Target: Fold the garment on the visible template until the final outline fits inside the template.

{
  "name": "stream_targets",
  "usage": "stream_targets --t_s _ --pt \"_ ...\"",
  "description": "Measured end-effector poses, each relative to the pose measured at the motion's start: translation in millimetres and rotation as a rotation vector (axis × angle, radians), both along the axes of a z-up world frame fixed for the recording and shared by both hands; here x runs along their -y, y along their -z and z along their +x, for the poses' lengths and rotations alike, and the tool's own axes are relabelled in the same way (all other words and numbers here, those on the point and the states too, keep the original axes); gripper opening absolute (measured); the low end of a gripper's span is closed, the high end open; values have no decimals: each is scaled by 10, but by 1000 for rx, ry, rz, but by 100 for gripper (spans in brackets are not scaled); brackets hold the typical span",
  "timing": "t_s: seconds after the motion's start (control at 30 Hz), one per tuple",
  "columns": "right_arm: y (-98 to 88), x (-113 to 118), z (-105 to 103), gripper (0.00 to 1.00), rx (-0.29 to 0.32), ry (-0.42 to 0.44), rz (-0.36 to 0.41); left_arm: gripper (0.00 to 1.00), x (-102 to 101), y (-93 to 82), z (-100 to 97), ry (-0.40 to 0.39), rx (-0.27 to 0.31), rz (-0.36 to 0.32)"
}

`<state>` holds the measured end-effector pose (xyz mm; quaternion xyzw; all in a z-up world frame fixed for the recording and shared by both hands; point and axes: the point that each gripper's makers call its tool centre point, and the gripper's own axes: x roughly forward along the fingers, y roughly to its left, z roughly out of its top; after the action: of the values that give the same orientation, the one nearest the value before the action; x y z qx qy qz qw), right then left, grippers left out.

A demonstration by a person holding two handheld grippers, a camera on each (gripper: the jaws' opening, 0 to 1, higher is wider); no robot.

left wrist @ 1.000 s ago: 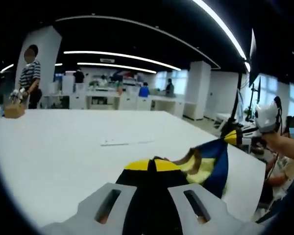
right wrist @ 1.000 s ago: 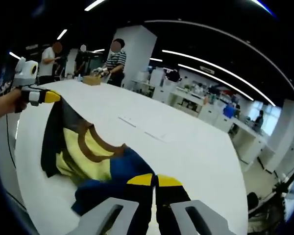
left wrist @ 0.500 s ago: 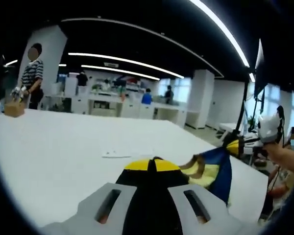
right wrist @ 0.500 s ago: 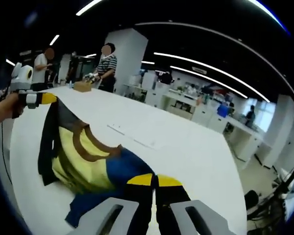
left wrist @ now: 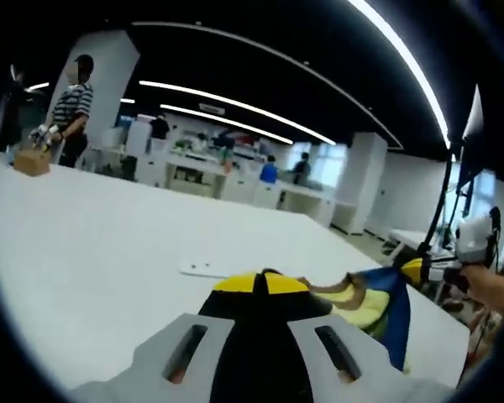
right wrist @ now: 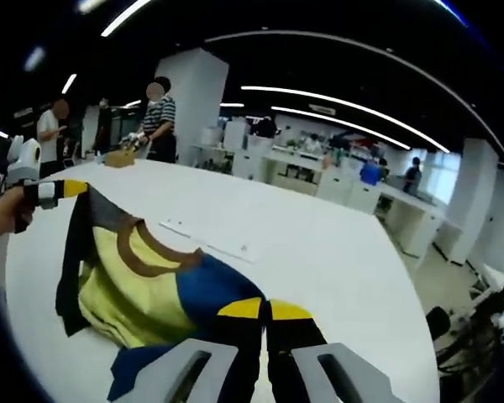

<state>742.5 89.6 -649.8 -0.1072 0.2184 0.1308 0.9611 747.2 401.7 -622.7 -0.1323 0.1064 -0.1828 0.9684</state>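
While the garment (right wrist: 147, 290) hangs stretched above the white table (right wrist: 336, 277), the left gripper (right wrist: 63, 188) shows at the far left of the right gripper view, its yellow-tipped jaws pressed together on one black corner of the cloth, with a person's hand (right wrist: 2, 220) behind it. From that corner the garment runs rightward across the table: a black edge first, then a yellow body with a brown neck band, then a blue part that reaches the right gripper (right wrist: 264, 309), whose yellow tips meet closed on the blue fabric at the bottom middle. A dark flap of the cloth droops onto the table just left of this gripper. Beyond the garment, a pale flat strip (right wrist: 208, 239) lies on the table, apart from the cloth; whether it belongs to the template cannot be told. In the left gripper view, the left gripper (left wrist: 265, 281) clamps shut on black fabric at the bottom, the same pale strip (left wrist: 203, 269) lies on the table (left wrist: 109, 227) just past its tips, and the garment (left wrist: 370, 302) stretches rightward to the right gripper (left wrist: 413, 270), held by a hand (left wrist: 487, 290). People (right wrist: 158, 117) stand at the table's far end.
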Motion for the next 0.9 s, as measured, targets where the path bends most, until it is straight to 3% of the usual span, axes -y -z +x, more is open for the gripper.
stream_targets --t_s 0.27,0.43,0.53,0.63,0.77,0.87,0.9 --pt "311 70 233 0 -61 28 15 0 -12 350 268 -25 -56 -18" --pt "551 84 302 0 -123 37 37 0 31 582 346 -20 -93 49" --pt "701 87 329 0 -162 45 55 0 28 717 406 -27 -119 41" --pt "794 80 352 0 -181 44 59 0 -11 852 442 -25 -135 143" --pt "890 71 377 0 -197 31 33 0 -23 990 461 -30 -165 171" --pt "954 75 396 0 -209 27 24 0 -52 1086 461 -26 -173 267" --pt "970 73 399 0 -212 26 24 0 -41 1105 460 -26 -177 270"
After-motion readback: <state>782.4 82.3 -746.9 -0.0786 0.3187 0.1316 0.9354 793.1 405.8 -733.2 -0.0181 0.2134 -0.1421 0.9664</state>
